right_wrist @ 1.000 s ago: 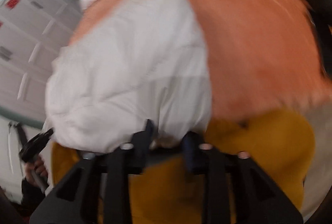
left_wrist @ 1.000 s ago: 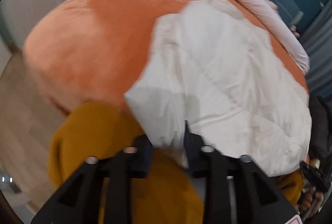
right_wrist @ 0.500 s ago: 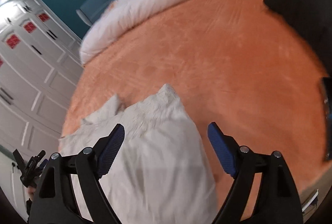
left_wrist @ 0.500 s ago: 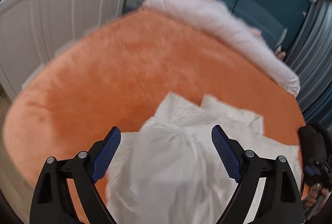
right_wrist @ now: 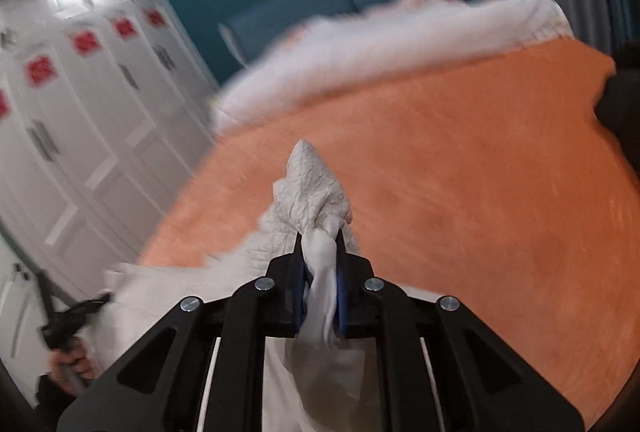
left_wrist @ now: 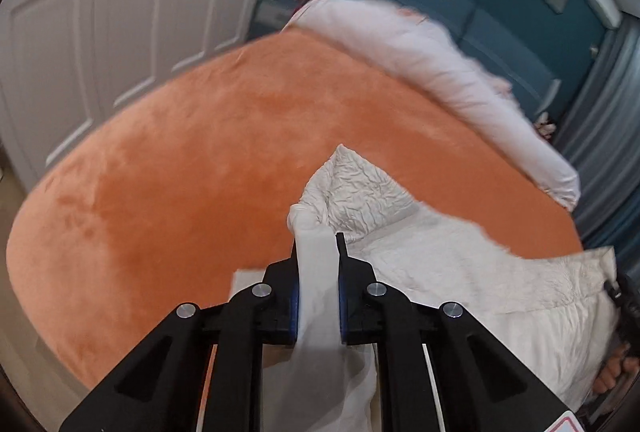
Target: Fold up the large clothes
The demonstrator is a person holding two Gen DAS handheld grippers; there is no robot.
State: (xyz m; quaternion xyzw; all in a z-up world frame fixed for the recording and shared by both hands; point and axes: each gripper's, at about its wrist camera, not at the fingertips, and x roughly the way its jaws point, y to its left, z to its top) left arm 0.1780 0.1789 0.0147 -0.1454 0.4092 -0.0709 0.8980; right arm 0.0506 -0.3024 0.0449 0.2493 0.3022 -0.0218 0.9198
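Observation:
A crumpled white garment point(left_wrist: 420, 272) lies on the orange bed cover point(left_wrist: 200, 172). In the left wrist view my left gripper point(left_wrist: 318, 244) is closing on a bunched fold of it, and the cloth fills the gap between the blue pads. My right gripper point(right_wrist: 320, 240) is likewise closing on another bunched corner of the white garment point(right_wrist: 312, 188), lifted a little above the orange bed cover point(right_wrist: 460, 192). The cloth hangs down between both pairs of fingers. The rest of the garment stretches between the two grippers.
A rolled white duvet point(left_wrist: 420, 60) runs along the far end of the bed. White wardrobe doors point(left_wrist: 120, 12) stand at the left. A dark heap point(right_wrist: 620, 104) sits at the bed's right edge. A hand point(right_wrist: 68, 360) holds the other gripper's handle.
Both grippers let go of the garment's edge, opened wide over it, then shut on its far corners. The right gripper has risen with its corner.

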